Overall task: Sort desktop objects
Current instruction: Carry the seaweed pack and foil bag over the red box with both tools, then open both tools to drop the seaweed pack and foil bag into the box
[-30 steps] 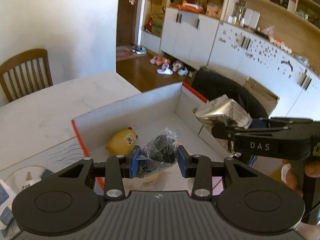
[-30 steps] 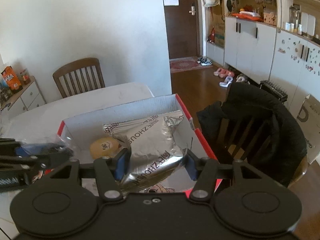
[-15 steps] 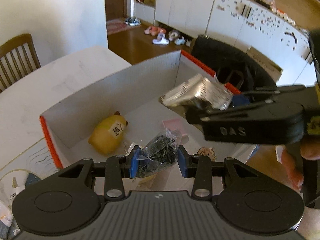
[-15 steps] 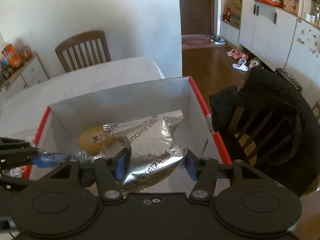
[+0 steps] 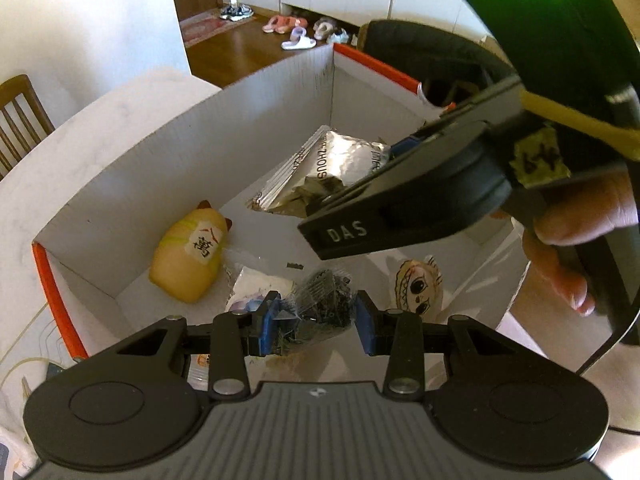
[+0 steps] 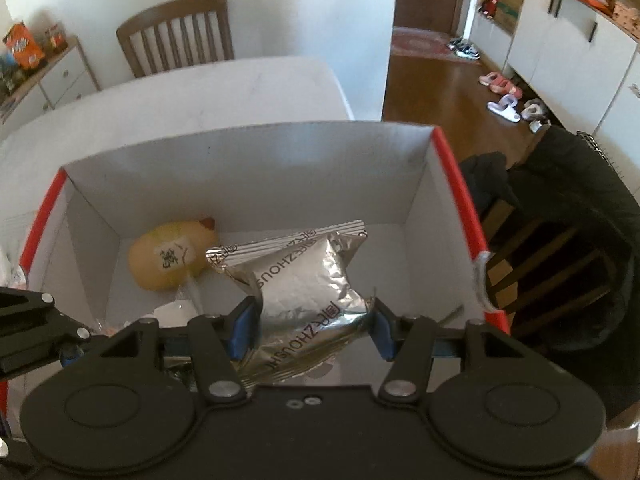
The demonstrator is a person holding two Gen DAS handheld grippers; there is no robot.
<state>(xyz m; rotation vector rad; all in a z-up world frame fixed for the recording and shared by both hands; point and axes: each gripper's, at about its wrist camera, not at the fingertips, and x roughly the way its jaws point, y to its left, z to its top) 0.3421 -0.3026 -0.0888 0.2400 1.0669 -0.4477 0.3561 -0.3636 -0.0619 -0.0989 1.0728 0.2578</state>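
Both tongs are dipping lower into the box (image 6: 248,160) now, left tongs (image 5: 316,322) squeezing the clear bag of dark bits (image 5: 324,308), right tongs (image 6: 308,330) pinching the foil packet (image 6: 304,280), so drop-off's looking close.

This is a lived-in home, a dining area opening onto an entry hall: a white table (image 6: 208,96) with a slatted wooden chair (image 6: 176,32) tucked in behind it against a plain white wall. Beyond the table's far corner, wood flooring (image 6: 436,84) runs to a dark door, with slippers and shoes (image 6: 508,100) scattered along the foot of white cupboards (image 6: 560,40). Left of the chair, a low drawer unit (image 6: 60,76) carries snack boxes, and a dark coat (image 6: 568,184) drapes over another chair beside the table.
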